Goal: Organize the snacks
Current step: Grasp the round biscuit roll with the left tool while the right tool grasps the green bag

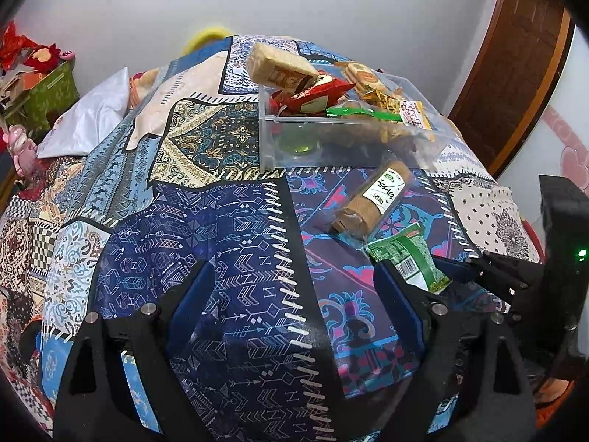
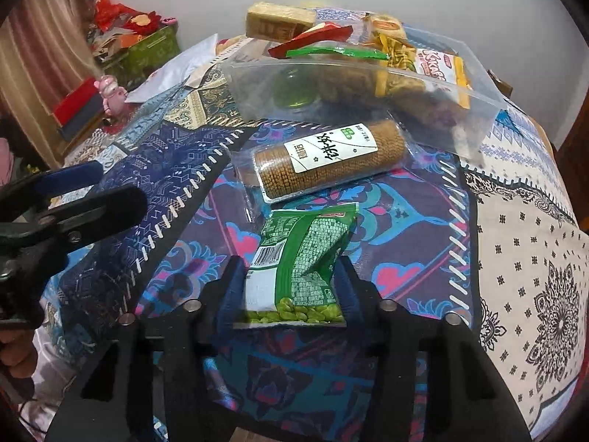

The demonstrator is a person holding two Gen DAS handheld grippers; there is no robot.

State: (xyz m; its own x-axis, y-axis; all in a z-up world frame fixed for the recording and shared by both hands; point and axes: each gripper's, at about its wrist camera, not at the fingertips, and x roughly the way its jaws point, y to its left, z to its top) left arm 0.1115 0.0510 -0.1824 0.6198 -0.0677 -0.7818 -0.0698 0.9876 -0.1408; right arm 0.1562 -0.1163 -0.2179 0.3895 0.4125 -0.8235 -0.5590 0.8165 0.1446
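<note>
My right gripper (image 2: 291,270) is shut on a green pea snack packet (image 2: 302,254), held just above the patterned tablecloth (image 2: 405,228); the packet also shows in the left wrist view (image 1: 408,258). Beyond it lies a clear tube of brown biscuits (image 2: 324,156), also seen in the left wrist view (image 1: 371,200). A clear plastic bin (image 2: 353,84) full of snack packs stands behind it, and shows in the left wrist view (image 1: 331,132). My left gripper (image 1: 294,283) is open and empty over the blue cloth, left of the packet.
A green box (image 1: 51,92) with red decorations and a white bag (image 1: 88,118) sit at the far left. A wooden door (image 1: 515,66) is at the right. The table's right edge (image 2: 567,258) drops off beyond the white patterned patch.
</note>
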